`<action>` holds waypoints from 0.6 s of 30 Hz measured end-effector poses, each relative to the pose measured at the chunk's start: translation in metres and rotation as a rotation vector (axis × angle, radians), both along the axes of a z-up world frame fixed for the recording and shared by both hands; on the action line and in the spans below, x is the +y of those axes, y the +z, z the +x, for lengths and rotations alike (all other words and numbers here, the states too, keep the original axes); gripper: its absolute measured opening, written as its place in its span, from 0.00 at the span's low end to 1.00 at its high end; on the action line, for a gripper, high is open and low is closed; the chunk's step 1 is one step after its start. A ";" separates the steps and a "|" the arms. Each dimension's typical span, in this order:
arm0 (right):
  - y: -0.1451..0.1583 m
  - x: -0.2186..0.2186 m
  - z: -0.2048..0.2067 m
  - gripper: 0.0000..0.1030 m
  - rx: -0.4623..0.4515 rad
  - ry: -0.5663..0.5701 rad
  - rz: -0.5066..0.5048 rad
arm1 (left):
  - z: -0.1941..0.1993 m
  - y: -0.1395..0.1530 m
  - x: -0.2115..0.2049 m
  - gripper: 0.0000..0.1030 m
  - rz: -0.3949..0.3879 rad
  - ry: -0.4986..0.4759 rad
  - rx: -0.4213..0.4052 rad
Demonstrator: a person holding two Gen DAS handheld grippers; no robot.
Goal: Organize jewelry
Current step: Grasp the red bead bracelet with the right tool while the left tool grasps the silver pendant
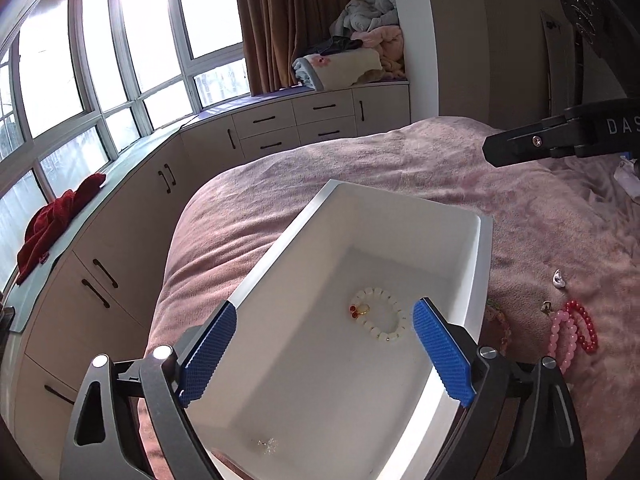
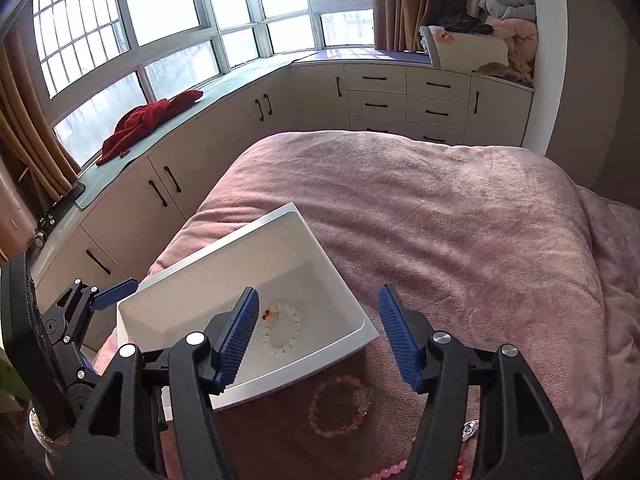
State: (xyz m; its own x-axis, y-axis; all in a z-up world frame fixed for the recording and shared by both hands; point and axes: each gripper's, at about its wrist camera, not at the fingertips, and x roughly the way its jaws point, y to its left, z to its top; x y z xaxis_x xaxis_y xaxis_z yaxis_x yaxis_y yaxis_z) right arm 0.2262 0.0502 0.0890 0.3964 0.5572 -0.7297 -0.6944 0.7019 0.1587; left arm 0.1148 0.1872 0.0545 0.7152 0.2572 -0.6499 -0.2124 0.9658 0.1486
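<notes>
A white box (image 1: 485,256) (image 2: 362,332) lies on the pink bed. Inside it lie a white bead bracelet (image 1: 394,334) (image 2: 294,334) with a small red and gold charm, and a small clear trinket (image 1: 269,445). My left gripper (image 1: 324,354) is open and empty above the box. My right gripper (image 2: 316,334) is open and empty over the box's right rim. A multicoloured bead bracelet (image 2: 362,394) lies on the bed below the box. A pink bracelet (image 1: 562,338), a red bracelet (image 1: 589,330) and a clear piece (image 1: 559,279) lie to the right of the box.
The pink blanket (image 2: 460,232) covers the bed. White cabinets (image 2: 404,96) and a window seat run along the far side, with a red cloth (image 2: 148,124) and piled bedding (image 2: 500,20) on top.
</notes>
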 end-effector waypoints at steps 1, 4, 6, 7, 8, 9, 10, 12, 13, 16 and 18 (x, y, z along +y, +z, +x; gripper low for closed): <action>0.002 -0.009 -0.001 0.60 -0.004 -0.009 -0.006 | -0.001 0.004 -0.006 0.89 -0.006 -0.014 -0.010; 0.005 -0.038 -0.006 0.65 -0.018 -0.037 -0.023 | -0.006 0.013 -0.027 0.90 -0.027 -0.062 -0.055; 0.006 -0.058 -0.008 0.66 -0.026 -0.056 -0.033 | -0.010 0.018 -0.042 0.90 -0.039 -0.098 -0.083; 0.006 -0.069 -0.010 0.66 -0.029 -0.068 -0.041 | -0.011 0.020 -0.050 0.90 -0.042 -0.116 -0.093; 0.005 -0.079 -0.012 0.66 -0.031 -0.078 -0.048 | -0.013 0.021 -0.058 0.90 -0.048 -0.137 -0.107; 0.003 -0.090 -0.014 0.66 -0.030 -0.086 -0.055 | -0.015 0.021 -0.066 0.90 -0.055 -0.160 -0.119; 0.001 -0.099 -0.015 0.66 -0.034 -0.092 -0.065 | -0.017 0.022 -0.074 0.90 -0.062 -0.181 -0.128; -0.005 -0.118 -0.019 0.66 -0.040 -0.107 -0.092 | -0.020 0.020 -0.088 0.90 -0.085 -0.228 -0.141; -0.007 -0.126 -0.020 0.66 -0.041 -0.112 -0.103 | -0.021 0.018 -0.095 0.90 -0.095 -0.246 -0.137; -0.020 -0.150 -0.024 0.66 -0.044 -0.127 -0.129 | -0.019 0.007 -0.114 0.90 -0.114 -0.292 -0.111; -0.031 -0.161 -0.028 0.66 -0.036 -0.136 -0.149 | -0.017 -0.004 -0.126 0.90 -0.113 -0.322 -0.080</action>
